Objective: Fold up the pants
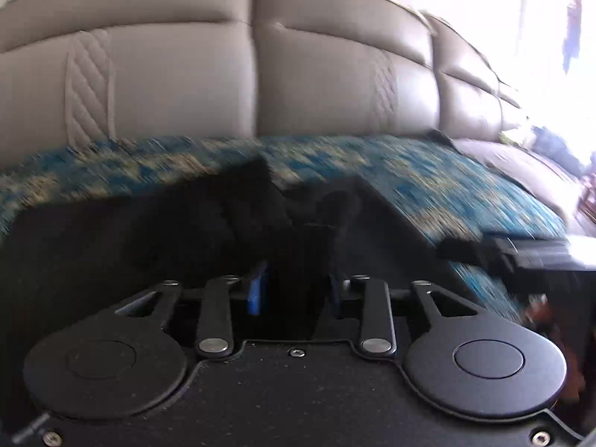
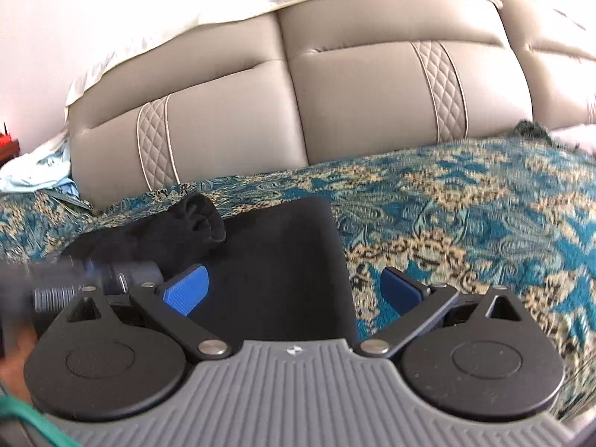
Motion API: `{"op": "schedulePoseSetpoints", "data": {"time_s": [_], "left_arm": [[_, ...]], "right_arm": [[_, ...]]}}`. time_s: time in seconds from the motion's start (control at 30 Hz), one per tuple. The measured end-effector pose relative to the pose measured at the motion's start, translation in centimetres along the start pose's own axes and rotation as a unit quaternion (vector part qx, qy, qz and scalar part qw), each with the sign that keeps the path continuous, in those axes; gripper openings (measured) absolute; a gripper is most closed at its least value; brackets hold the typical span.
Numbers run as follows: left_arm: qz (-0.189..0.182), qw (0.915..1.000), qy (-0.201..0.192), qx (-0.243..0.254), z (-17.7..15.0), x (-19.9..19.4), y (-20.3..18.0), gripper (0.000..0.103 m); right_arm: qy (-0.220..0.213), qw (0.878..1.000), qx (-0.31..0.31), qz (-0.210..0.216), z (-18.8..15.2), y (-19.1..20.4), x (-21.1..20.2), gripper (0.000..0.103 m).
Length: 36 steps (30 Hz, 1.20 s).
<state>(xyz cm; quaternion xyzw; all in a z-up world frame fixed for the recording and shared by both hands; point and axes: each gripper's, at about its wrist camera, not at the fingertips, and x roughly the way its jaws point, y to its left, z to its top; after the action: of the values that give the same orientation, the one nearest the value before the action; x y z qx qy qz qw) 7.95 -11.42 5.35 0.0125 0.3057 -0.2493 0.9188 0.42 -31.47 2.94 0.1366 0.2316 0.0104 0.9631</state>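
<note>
Black pants on patterned bedspread.
Left gripper apparently clenched on pants, view blurry; right gripper released, spread over the fabric.

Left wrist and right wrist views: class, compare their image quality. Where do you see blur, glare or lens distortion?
Left wrist view: the patterned cover is motion-smeared, the window side at right is blown out, and the black pants lose detail. Right wrist view: sharper at centre, the cover's pattern blurring rightward, the left hand-held gripper smeared, the sofa back bowed by the fisheye.
</note>
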Motion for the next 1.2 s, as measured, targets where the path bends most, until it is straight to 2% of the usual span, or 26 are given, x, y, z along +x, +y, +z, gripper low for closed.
{"op": "schedulePoseSetpoints", "data": {"time_s": [0.07, 0.17, 0.3, 0.37, 0.4, 0.47, 0.53, 0.6, 0.7, 0.73, 0.87, 1.0, 1.2], "left_arm": [[-0.008, 0.9999, -0.002, 0.014, -1.2, -1.0, -0.5, 0.055], [-0.01, 0.9996, -0.014, 0.021, -2.4, -3.5, -0.9, 0.061], [0.015, 0.9987, -0.045, -0.018, -3.3, -8.0, 0.6, 0.063], [0.048, 0.9958, -0.065, -0.044, -3.0, -9.1, 2.7, 0.06], [0.077, 0.9929, -0.074, -0.053, -3.0, -9.4, 3.8, 0.058], [0.129, 0.9873, -0.072, -0.059, -2.8, -9.3, 5.3, 0.046], [0.168, 0.9816, -0.065, -0.064, -3.1, -8.7, 6.8, 0.037], [0.189, 0.9778, -0.056, -0.072, -3.5, -7.8, 8.0, 0.036], [0.209, 0.9735, -0.021, -0.09, -4.6, -6.0, 9.2, 0.036], [0.213, 0.9728, -0.025, -0.089, -5.2, -5.6, 9.3, 0.036], [0.238, 0.9695, -0.038, -0.045, -5.8, -4.7, 8.2, 0.036], [0.23, 0.9703, -0.043, -0.061, -6.0, -4.8, 8.8, 0.036], [0.232, 0.9698, -0.051, -0.056, -6.4, -5.4, 8.0, 0.037]], "right_arm": [[0.005, 1.0, 0.011, 0.008, -0.3, -0.2, 0.4, 0.103], [0.008, 0.999, 0.019, 0.027, -1.1, 0.4, 0.8, 0.103], [0.01, 0.998, 0.017, 0.064, -2.2, 2.4, 1.4, 0.103], [0.017, 0.997, 0.01, 0.079, -2.6, 3.7, 1.9, 0.103], [0.02, 0.996, 0.005, 0.085, -2.9, 4.4, 2.1, 0.103], [0.018, 0.996, -0.007, 0.088, -3.4, 5.8, 2.7, 0.1], [0.009, 0.997, -0.007, 0.078, -3.8, 6.7, 3.0, 0.094], [-0.007, 0.999, 0.002, 0.053, -3.9, 7.3, 3.4, 0.089], [-0.028, 1.0, -0.002, -0.007, -4.4, 8.4, 3.9, 0.084], [-0.031, 0.999, -0.002, -0.015, -4.6, 8.5, 4.0, 0.084], [-0.04, 0.999, 0.023, -0.009, -5.1, 8.4, 4.0, 0.083], [-0.055, 0.997, 0.045, -0.003, -4.8, 8.3, 4.5, 0.079], [-0.057, 0.997, 0.06, -0.002, -4.6, 8.7, 4.8, 0.069]]}}
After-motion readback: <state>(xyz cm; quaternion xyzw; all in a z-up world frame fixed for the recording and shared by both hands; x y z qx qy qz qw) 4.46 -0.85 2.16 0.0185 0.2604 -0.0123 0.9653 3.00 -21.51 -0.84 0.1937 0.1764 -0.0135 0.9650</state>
